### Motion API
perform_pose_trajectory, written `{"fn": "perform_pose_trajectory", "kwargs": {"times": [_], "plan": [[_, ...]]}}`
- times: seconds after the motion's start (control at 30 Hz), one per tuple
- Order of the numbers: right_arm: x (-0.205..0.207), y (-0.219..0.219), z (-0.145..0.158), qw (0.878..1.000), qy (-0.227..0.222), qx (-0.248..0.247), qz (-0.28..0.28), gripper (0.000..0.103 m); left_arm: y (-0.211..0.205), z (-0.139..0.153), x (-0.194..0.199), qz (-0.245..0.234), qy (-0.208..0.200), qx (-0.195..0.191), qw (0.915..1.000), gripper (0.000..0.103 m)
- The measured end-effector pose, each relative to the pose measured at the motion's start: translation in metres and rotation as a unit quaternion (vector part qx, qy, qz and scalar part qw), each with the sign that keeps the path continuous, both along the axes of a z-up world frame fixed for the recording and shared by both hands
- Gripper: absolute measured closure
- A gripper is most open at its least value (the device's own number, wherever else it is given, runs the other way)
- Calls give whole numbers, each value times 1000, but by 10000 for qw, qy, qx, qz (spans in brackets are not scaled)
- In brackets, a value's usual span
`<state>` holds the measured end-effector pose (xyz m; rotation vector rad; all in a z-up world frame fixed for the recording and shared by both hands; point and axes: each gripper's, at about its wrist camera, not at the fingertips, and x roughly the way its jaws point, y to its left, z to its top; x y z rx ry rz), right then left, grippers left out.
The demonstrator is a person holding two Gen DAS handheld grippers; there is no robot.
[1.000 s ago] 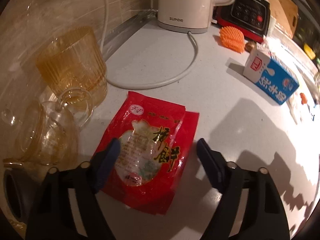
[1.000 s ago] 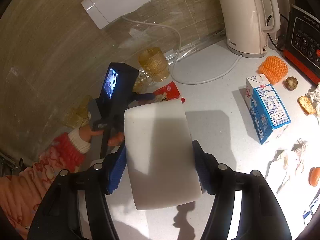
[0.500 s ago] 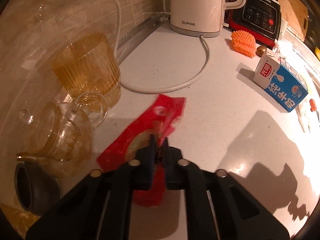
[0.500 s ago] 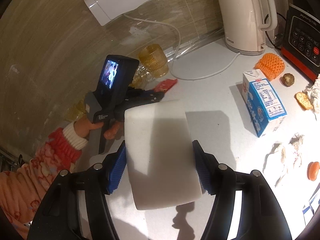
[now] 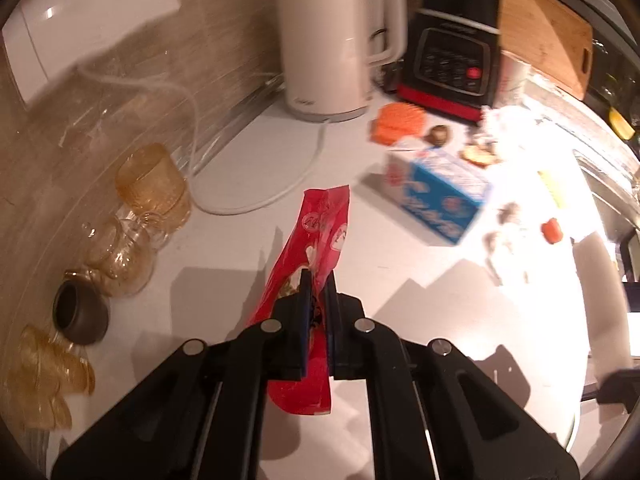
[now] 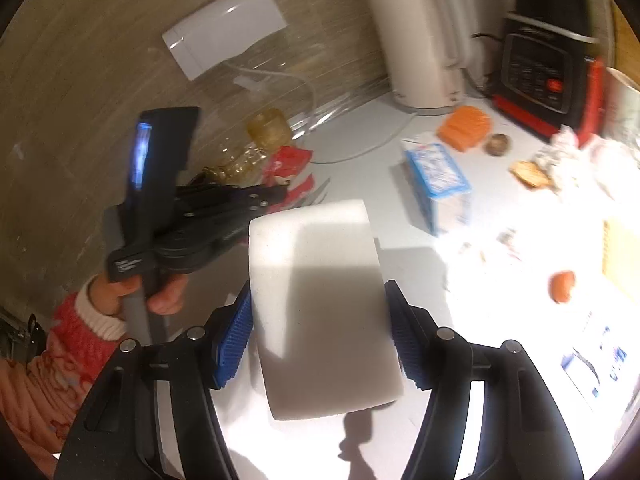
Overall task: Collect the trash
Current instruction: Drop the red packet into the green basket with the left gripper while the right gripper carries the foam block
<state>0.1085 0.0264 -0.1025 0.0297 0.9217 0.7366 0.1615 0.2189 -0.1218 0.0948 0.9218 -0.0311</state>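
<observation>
My left gripper (image 5: 317, 280) is shut on a red snack wrapper (image 5: 320, 232) and holds it lifted above the white counter (image 5: 224, 280). It also shows in the right wrist view (image 6: 280, 196), with the wrapper (image 6: 288, 160) in its tips. My right gripper (image 6: 320, 312) is shut on a white foam block (image 6: 320, 312) held above the counter. A blue milk carton (image 5: 436, 192) lies on its side to the right. Crumpled tissue (image 5: 508, 236) and an orange scrap (image 5: 552, 230) lie beyond it.
Amber glasses (image 5: 152, 184), a glass teapot (image 5: 120, 256) and a dark cup (image 5: 80, 312) line the left wall. A white kettle (image 5: 328, 40) with its cord, a black and red appliance (image 5: 452, 56) and orange foam netting (image 5: 396, 122) stand at the back.
My left gripper closed on the red wrapper and lifted it off the counter. My right gripper kept hold of the foam block and shifted its view rightward.
</observation>
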Motion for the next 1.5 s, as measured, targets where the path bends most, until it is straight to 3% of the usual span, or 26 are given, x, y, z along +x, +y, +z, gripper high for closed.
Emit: {"fn": "perform_pose_trajectory", "kwargs": {"times": [0.13, 0.33, 0.6, 0.9, 1.37, 1.43, 1.47, 1.5], "plan": [[-30, -47, 6, 9995, -133, -138, -262, 39, -42, 14, -33, 34, 82, -211, 9997, 97], [-85, -121, 9, 9962, -248, -311, -771, 38, -119, 22, -90, -321, 221, -459, 9982, 97], [-154, -205, -10, 9909, -75, -306, -1308, 38, -215, 8, -169, -776, 570, -674, 9931, 97], [-206, -252, -42, 9882, 82, -596, -1410, 38, -291, -57, -226, -1023, 1149, -636, 9860, 97], [-234, -268, -77, 9860, 420, -776, -1413, 38, -318, -153, -243, -1000, 1757, -486, 9781, 97], [-237, -269, -80, 9859, 450, -797, -1401, 38, -318, -158, -243, -1000, 1852, -489, 9764, 92], [-238, -269, -81, 9857, 462, -814, -1400, 38, -318, -158, -243, -974, 1879, -502, 9761, 78], [-238, -269, -82, 9855, 471, -822, -1408, 38, -318, -157, -243, -942, 1873, -511, 9764, 53]]}}
